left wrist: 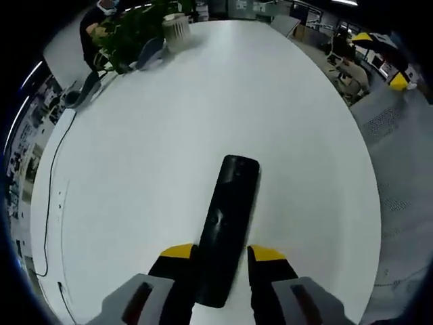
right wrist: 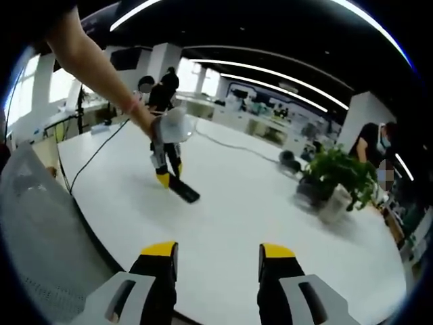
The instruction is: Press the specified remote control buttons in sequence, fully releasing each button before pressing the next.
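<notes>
In the left gripper view, the black remote control point(left wrist: 229, 227) lies lengthwise on the white table point(left wrist: 270, 101), running from the centre of the frame down to the bottom centre, where its near end sits between the two yellow-tipped jaws of the left gripper point(left wrist: 223, 254). The jaws stand close against the remote's sides, seemingly pinching it, though actual contact is hard to confirm. Its buttons are too dark to make out. A potted plant point(left wrist: 135, 30) and a white pot point(left wrist: 177, 28) sit at the upper left, beside a thin black cable point(left wrist: 51, 176). In the right gripper view, the right gripper point(right wrist: 218, 252) at the bottom centre has its jaws spread apart over the table edge, holding nothing. At centre left, a person's arm point(right wrist: 95, 64) reaches down from the upper left, and the small, blurred remote lies there.
</notes>
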`<action>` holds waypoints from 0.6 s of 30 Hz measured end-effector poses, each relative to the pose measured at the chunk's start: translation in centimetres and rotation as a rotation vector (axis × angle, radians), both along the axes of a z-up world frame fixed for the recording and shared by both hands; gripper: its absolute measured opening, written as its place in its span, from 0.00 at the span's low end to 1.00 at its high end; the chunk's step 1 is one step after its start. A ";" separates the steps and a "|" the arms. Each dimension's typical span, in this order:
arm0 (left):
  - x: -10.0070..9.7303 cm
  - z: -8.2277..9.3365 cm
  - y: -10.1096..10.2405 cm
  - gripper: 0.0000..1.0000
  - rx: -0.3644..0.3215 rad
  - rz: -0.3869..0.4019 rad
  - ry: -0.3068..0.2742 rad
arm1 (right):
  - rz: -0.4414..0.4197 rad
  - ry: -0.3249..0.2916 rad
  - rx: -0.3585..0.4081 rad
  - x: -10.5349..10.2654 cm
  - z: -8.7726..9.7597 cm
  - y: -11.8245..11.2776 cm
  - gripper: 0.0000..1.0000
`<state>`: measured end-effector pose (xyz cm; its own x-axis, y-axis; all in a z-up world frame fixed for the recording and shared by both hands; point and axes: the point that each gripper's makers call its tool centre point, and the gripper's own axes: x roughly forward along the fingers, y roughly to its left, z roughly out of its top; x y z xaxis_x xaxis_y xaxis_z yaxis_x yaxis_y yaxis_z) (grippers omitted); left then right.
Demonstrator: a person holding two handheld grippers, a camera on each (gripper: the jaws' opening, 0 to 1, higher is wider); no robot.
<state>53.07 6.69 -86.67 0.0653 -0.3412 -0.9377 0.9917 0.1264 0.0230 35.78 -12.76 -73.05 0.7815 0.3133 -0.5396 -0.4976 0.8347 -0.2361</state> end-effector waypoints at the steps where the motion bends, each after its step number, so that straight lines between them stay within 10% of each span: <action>1: 0.1 0.0 0.0 0.26 0.001 -0.004 -0.012 | 0.000 -0.001 -0.001 0.0 0.0 0.0 0.45; 18: -1.8 0.0 0.1 0.25 -0.004 0.033 0.002 | 0.000 -0.005 -0.005 0.0 0.1 0.0 0.45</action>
<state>51.31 6.75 -86.71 0.0750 -0.3428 -0.9364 0.9870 0.1597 0.0206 35.79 -12.76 -72.96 0.7838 0.3108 -0.5376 -0.4969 0.8332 -0.2428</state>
